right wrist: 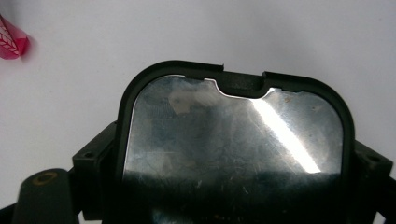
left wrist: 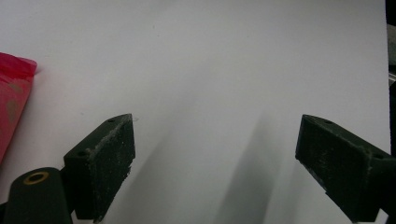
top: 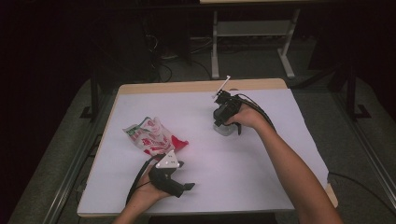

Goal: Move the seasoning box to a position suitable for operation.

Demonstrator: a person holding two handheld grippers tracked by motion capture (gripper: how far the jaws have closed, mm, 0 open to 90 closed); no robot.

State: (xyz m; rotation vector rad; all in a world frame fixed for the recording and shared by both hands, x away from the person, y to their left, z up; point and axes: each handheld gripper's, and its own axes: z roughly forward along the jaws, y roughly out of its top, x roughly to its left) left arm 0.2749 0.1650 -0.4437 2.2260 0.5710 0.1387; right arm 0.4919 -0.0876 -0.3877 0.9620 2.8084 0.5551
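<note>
Tin (right wrist: 233, 140), black-rimmed, rigid, light, probably slick, clamped by its side rims between right gripper (right wrist: 233, 163) jaws; left gripper (left wrist: 215, 158) agape, beside crinkly bag (top: 152, 135).

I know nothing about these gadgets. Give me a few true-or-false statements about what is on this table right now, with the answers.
1. The right hand-held gripper grips a black-rimmed container with a shiny metal lid. True.
2. The left hand-held gripper is clamped on the red and white crumpled plastic bag. False: its jaws stand wide apart over the bare white table cover, with the bag off to one side.
3. The bag lies on the person's left half of the table. True.
4. The bag sits inside the container. False: the bag lies apart from it on the cover.
</note>
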